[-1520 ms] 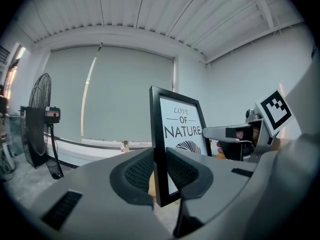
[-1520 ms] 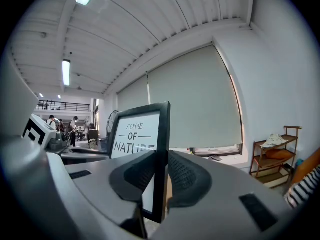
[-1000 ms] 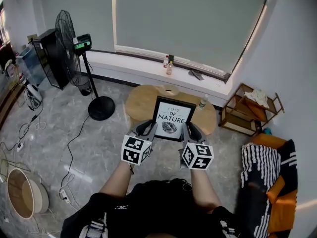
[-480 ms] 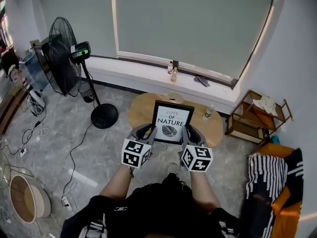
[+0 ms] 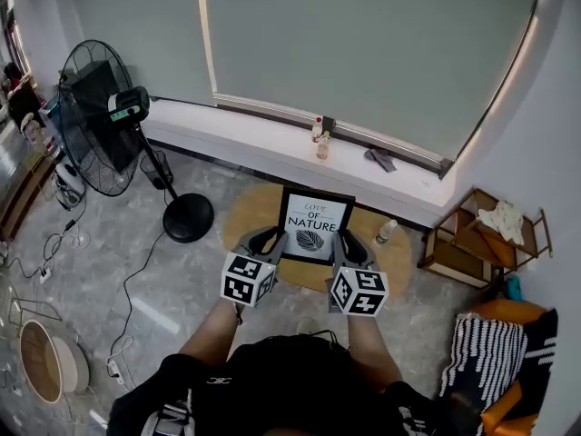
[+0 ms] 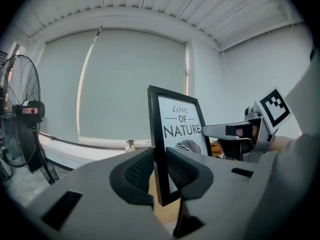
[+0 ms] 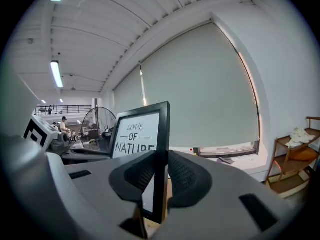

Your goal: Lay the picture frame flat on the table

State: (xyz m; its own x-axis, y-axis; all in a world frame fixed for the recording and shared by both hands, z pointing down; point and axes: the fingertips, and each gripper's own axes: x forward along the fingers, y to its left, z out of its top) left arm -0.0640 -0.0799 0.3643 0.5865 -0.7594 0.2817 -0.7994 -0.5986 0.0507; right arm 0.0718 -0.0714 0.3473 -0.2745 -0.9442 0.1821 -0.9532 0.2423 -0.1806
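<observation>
A black picture frame [image 5: 313, 225] with a white "LOVE OF NATURE" print is held upright above the round wooden table [image 5: 396, 254]. My left gripper [image 5: 271, 240] is shut on the frame's left edge [image 6: 159, 149]. Its right edge [image 7: 161, 159] sits clamped in my right gripper [image 5: 346, 242]. Both gripper views show the jaws pressed on either side of the thin black border. In the left gripper view the right gripper [image 6: 235, 131] shows across the print.
A small bottle [image 5: 387, 232] stands on the table's right side. A black standing fan [image 5: 100, 116] is at the left, a wooden shelf [image 5: 481, 239] at the right. Bottles [image 5: 320, 141] sit on the window ledge. Cables lie on the floor at left.
The view has shifted so the table and frame sit slightly higher and closer to the window ledge. Both grippers keep their hold on the frame, which stays upright.
</observation>
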